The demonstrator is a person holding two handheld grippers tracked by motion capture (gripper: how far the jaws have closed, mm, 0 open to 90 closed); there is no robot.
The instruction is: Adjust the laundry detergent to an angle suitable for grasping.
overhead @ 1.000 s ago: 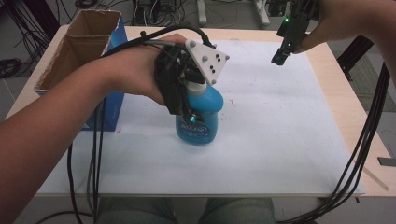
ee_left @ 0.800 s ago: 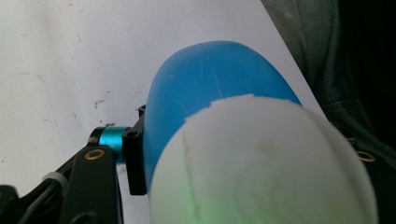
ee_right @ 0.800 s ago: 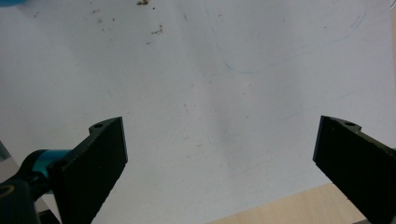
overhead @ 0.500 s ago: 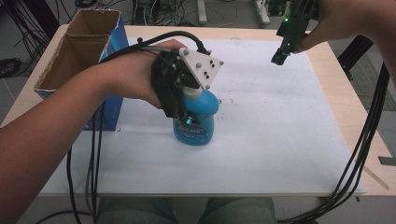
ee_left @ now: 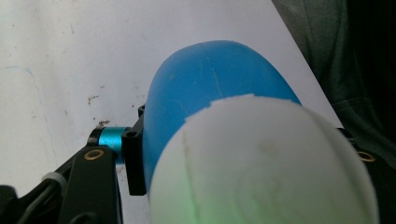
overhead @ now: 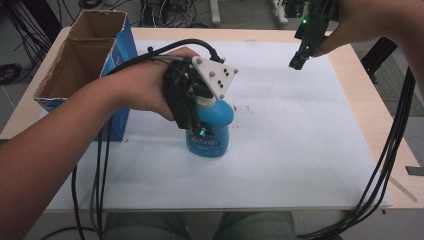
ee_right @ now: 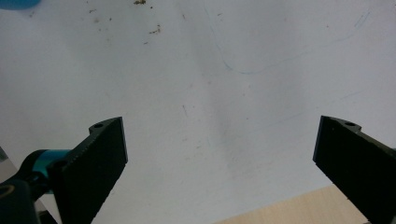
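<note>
A blue plastic bottle [overhead: 210, 137] with a white top stands upright near the middle of the white sheet [overhead: 310, 150]. My left gripper [overhead: 200, 117] comes down on it from above, shut on its upper part. In the left gripper view the blue body [ee_left: 205, 79] and white top [ee_left: 261, 168] sit between the black jaws of the left gripper [ee_left: 247, 158]. Whether the bottle's base rests on the sheet I cannot tell. My right gripper [overhead: 298, 60] hangs above the sheet's far right part. There the right gripper [ee_right: 219, 158] is open, with nothing between its jaws.
An open cardboard box [overhead: 80, 55] with blue sides stands at the table's far left, close to my left forearm. Black cables [overhead: 385, 170] trail from both grippers over the near and right table edges. A few brown crumbs [overhead: 245, 106] lie right of the bottle.
My left hand, with the bottle in its grip, has shifted a little toward the near edge. The right gripper has kept still.
</note>
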